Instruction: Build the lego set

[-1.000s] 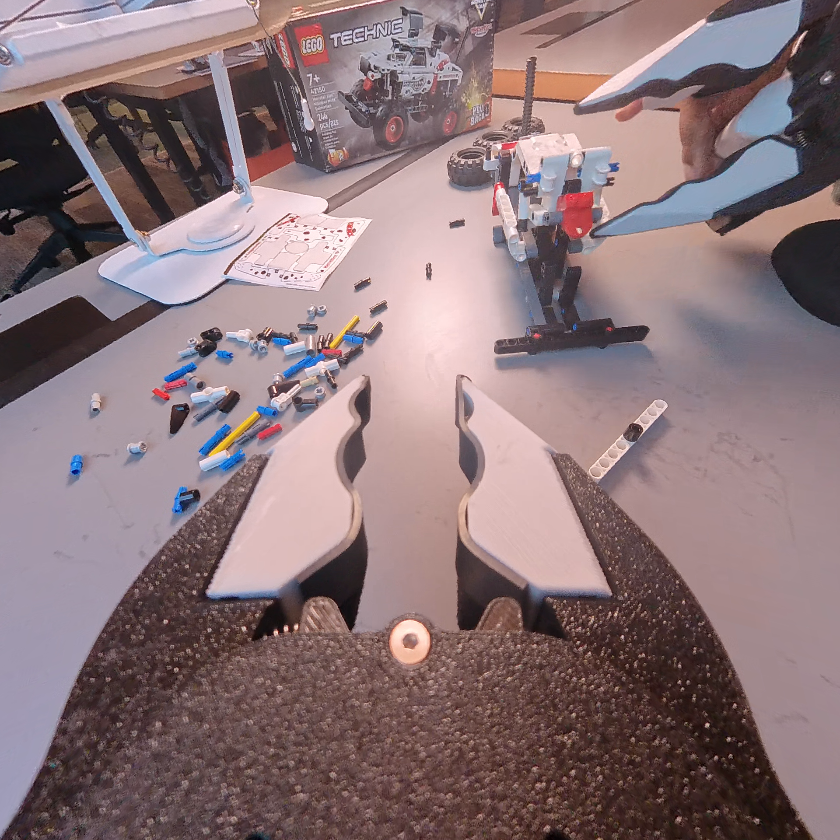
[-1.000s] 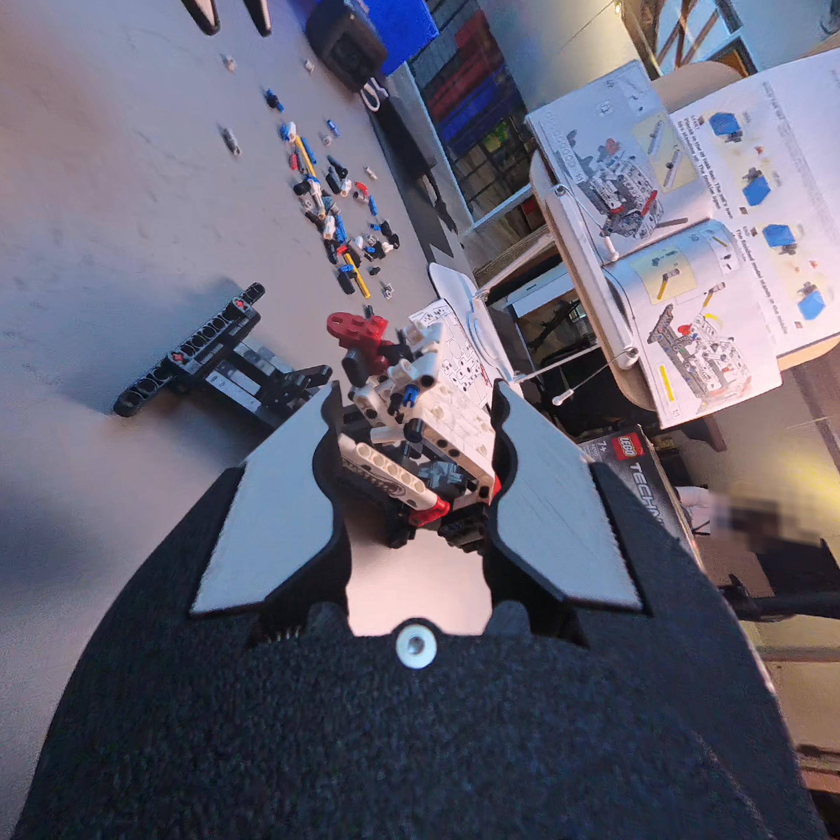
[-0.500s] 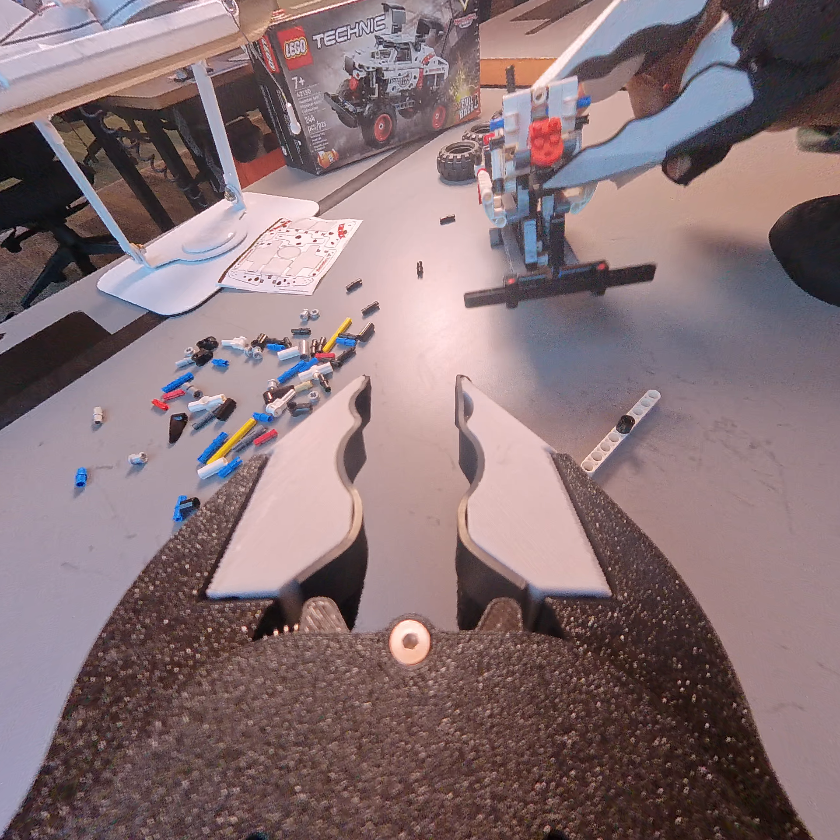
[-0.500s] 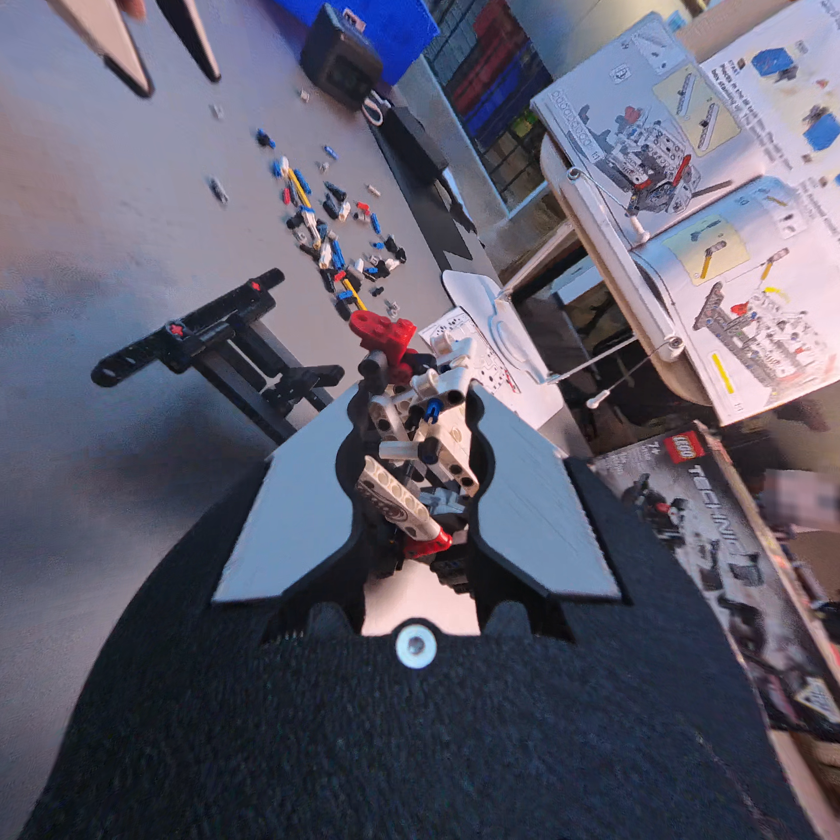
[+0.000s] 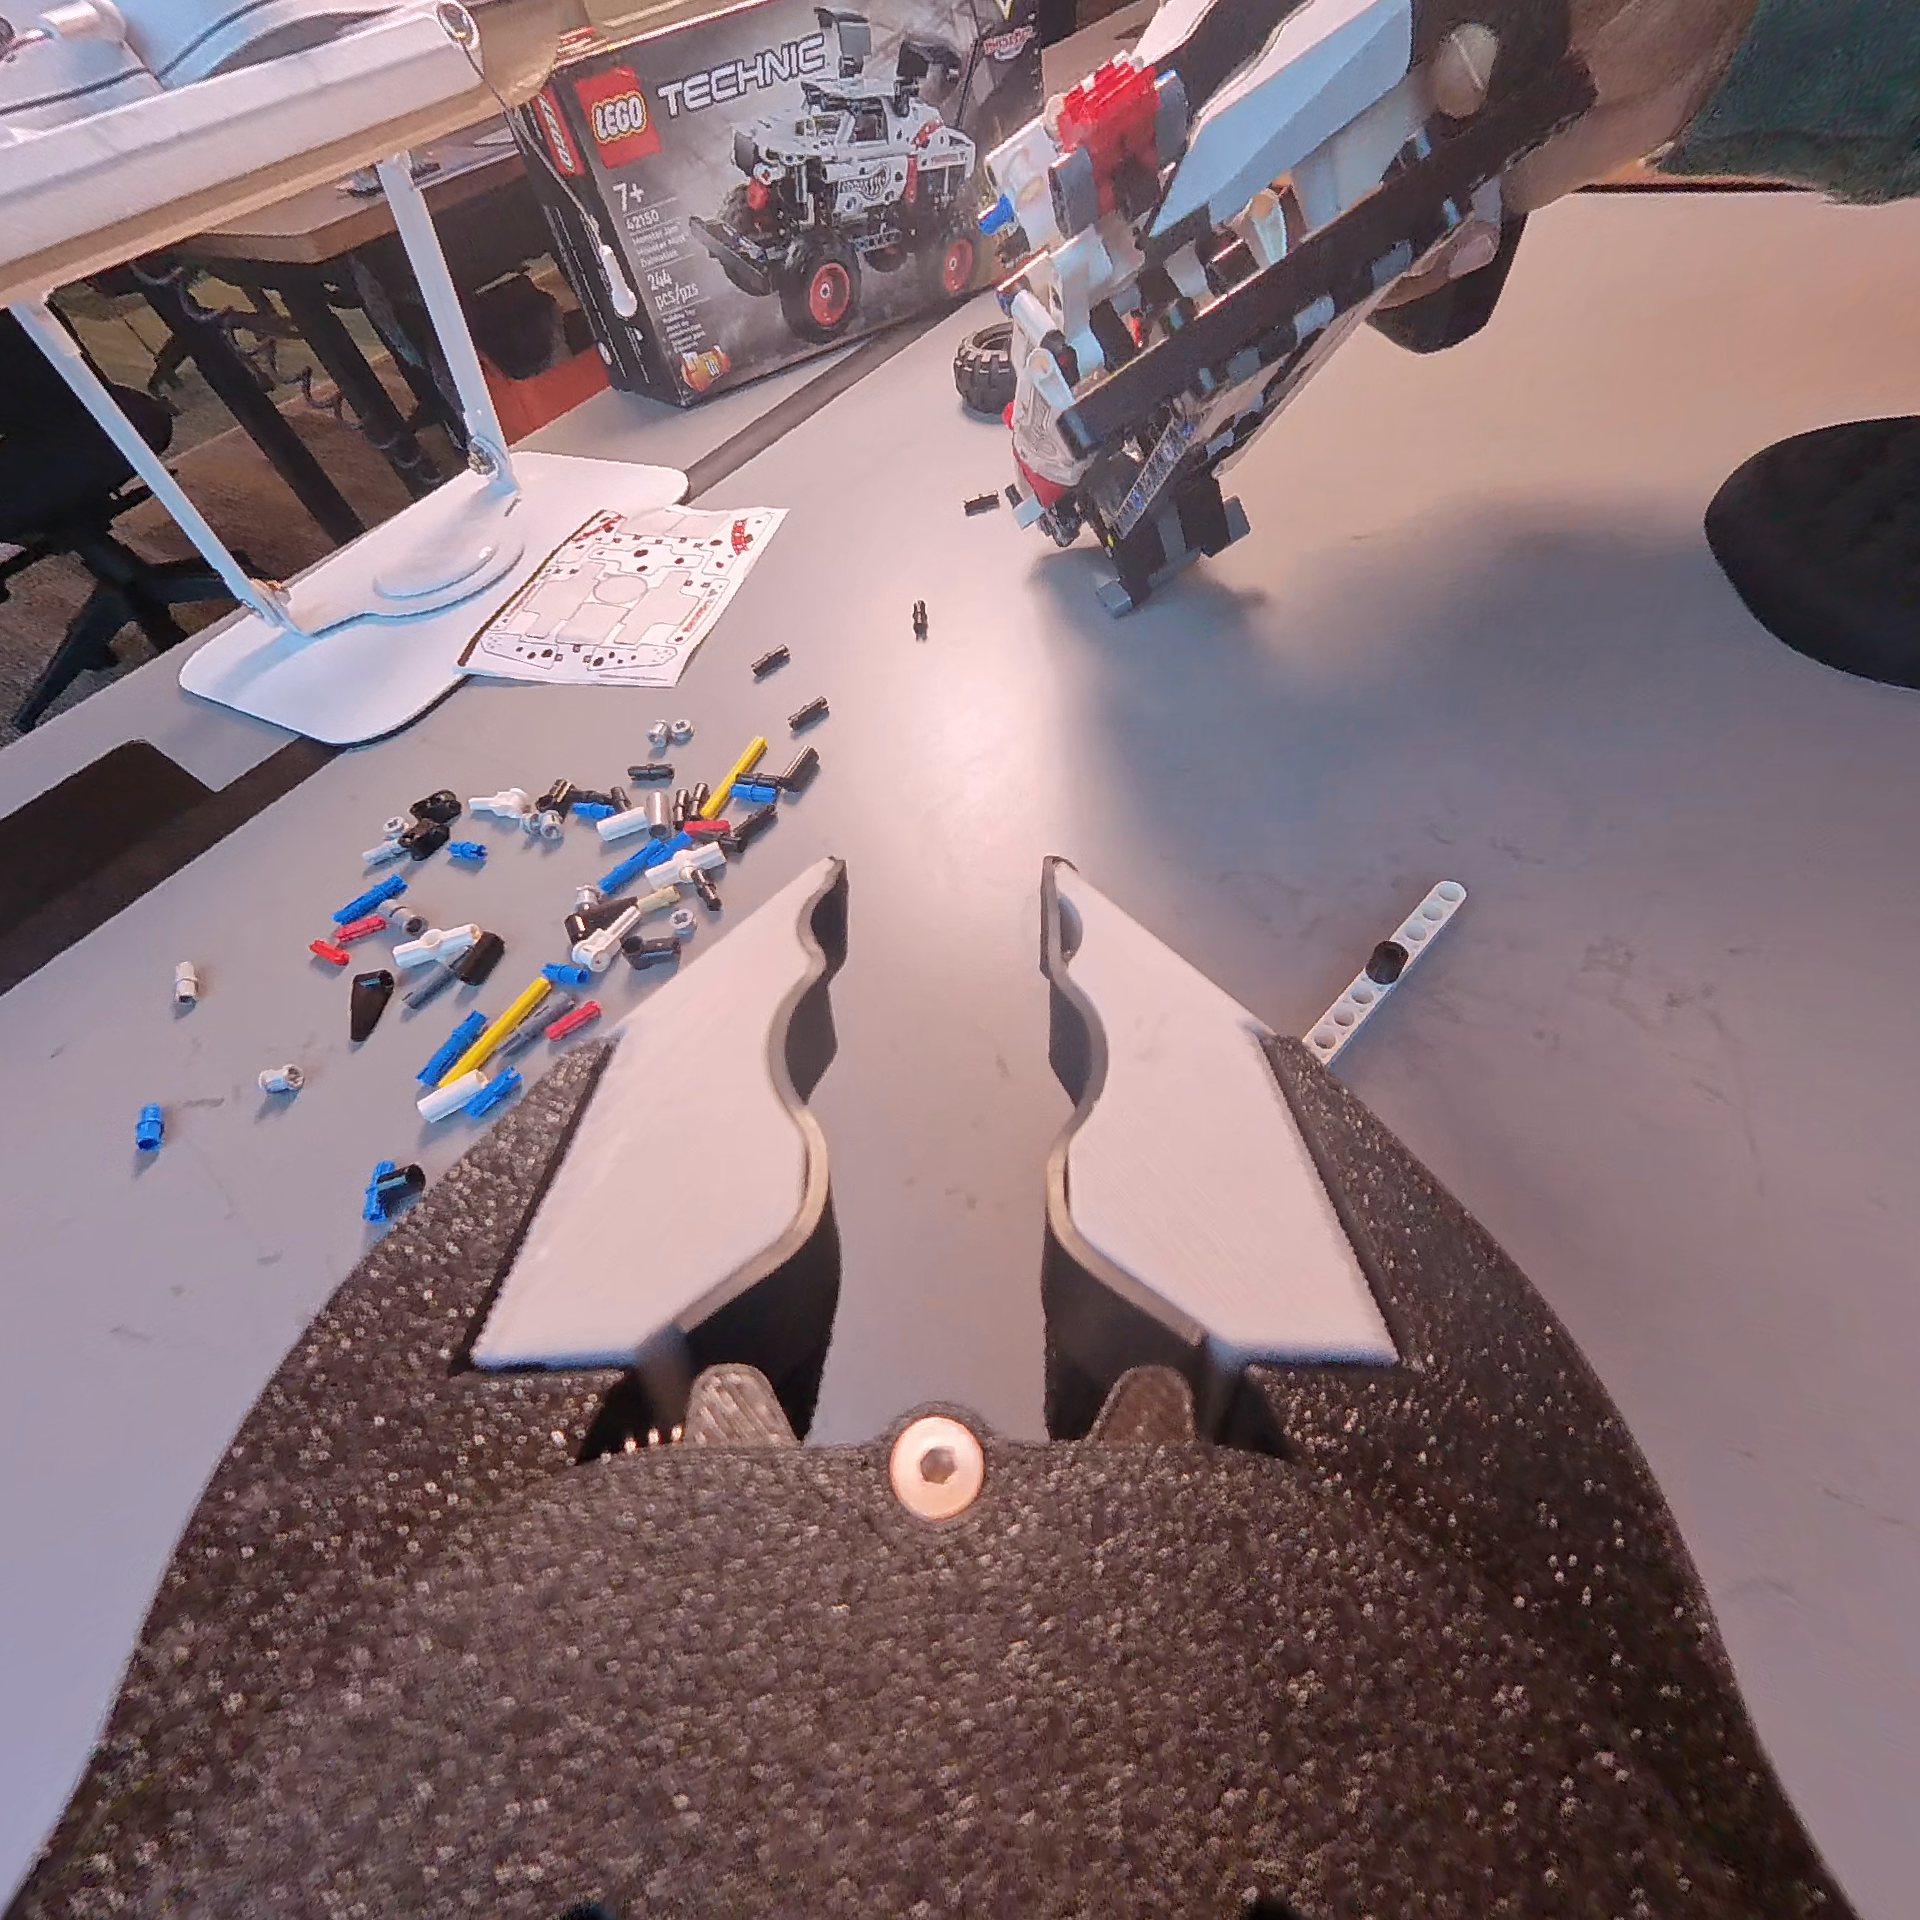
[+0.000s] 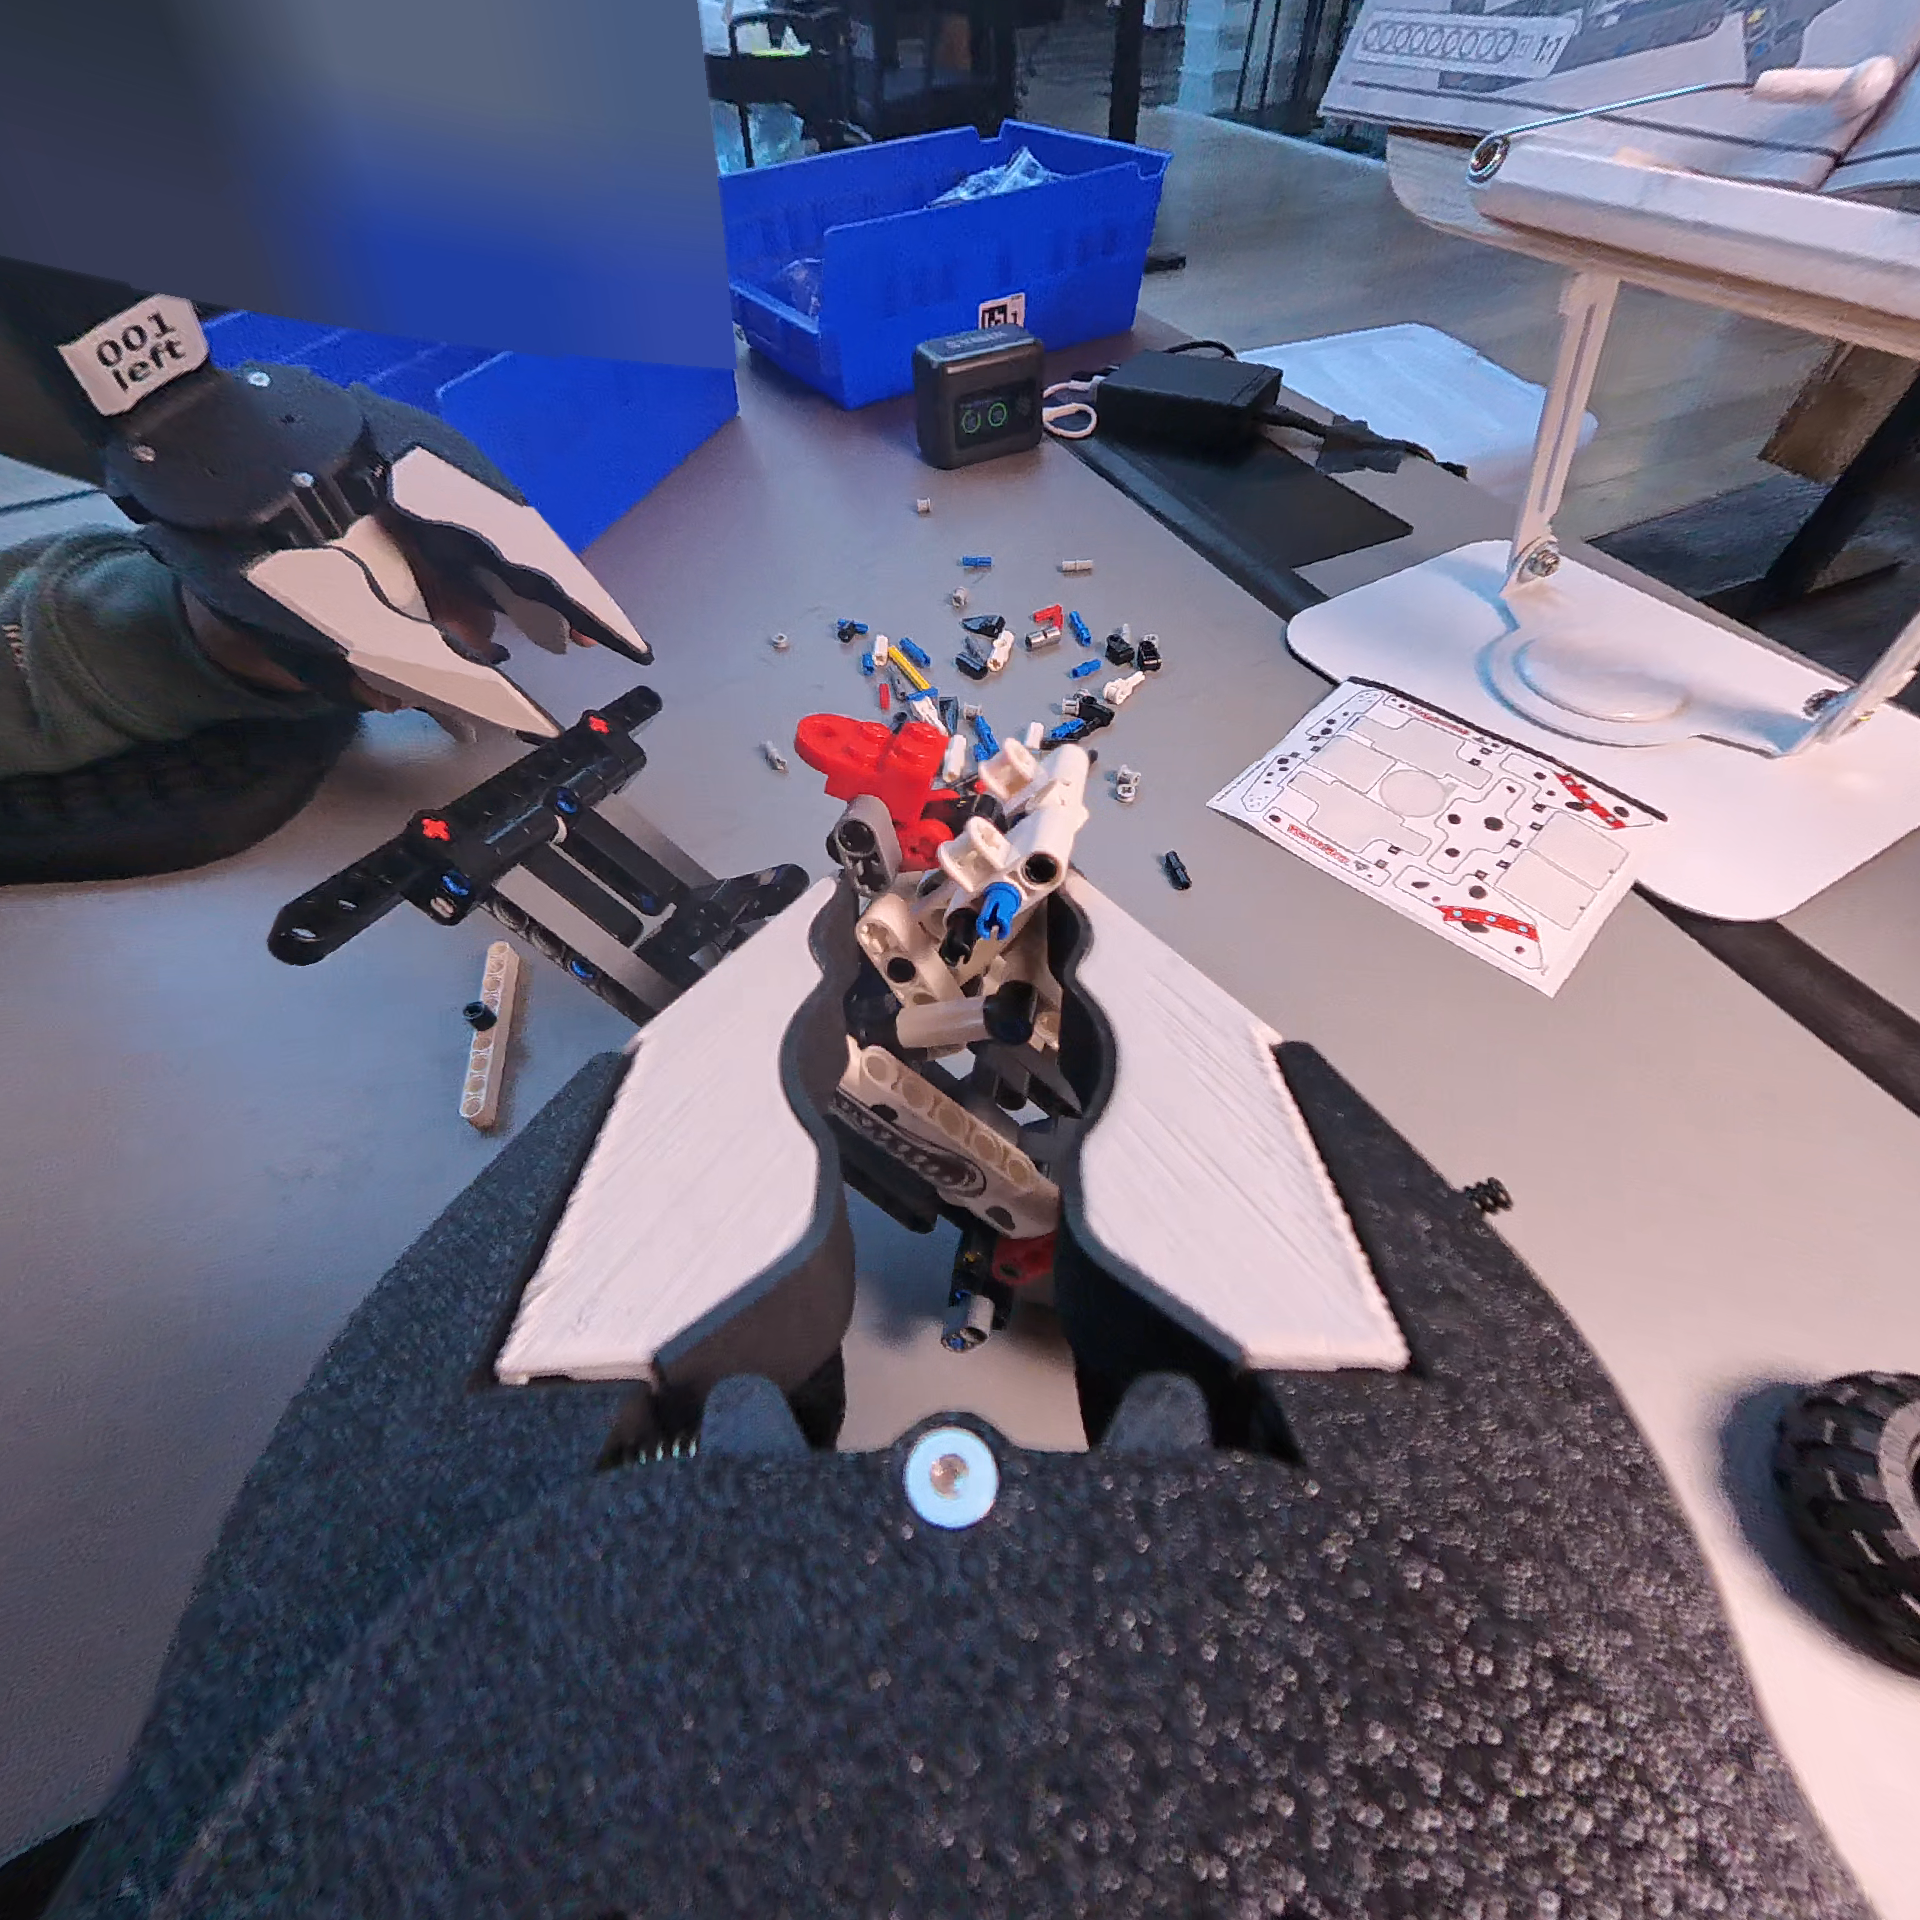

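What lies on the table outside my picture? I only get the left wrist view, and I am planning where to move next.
Observer: A blue bin holding clear bags stands beyond the loose parts.
Operator: Anything near it?
Observer: A small black device with a lit screen stands just in front of that bin.
Operator: How is the right gripper holding the build?
Observer: The right gripper has both fingers shut on the white middle of the model, and its red piece pokes out past the fingertips.
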